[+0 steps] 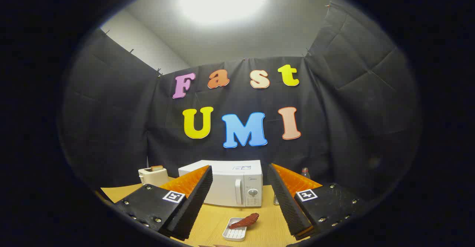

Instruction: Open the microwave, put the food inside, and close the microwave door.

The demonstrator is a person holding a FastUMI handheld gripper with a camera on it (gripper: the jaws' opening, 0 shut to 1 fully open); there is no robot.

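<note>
1. The gripper [240, 198] has its fingers spread wide, holding nothing;
2. The microwave [226, 183], door shut, stands straight beyond them toward the table's [267, 228] far edge;
3. The food [245, 221] lies on a small white tray [234, 233] between the fingers.

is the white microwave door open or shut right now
Shut. The white box-shaped microwave has its door flush with the front, handle beside the control panel. The gripper is open, fingers apart, well short of it.

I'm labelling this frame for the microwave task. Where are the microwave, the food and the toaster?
microwave [226, 185]: gripper view, beyond the open fingers, on its closed door.
food [245, 221]: gripper view, between the fingers, on the reddish piece lying over a small white tray.
toaster [152, 175]: gripper view, left of the microwave, on its front.
</note>
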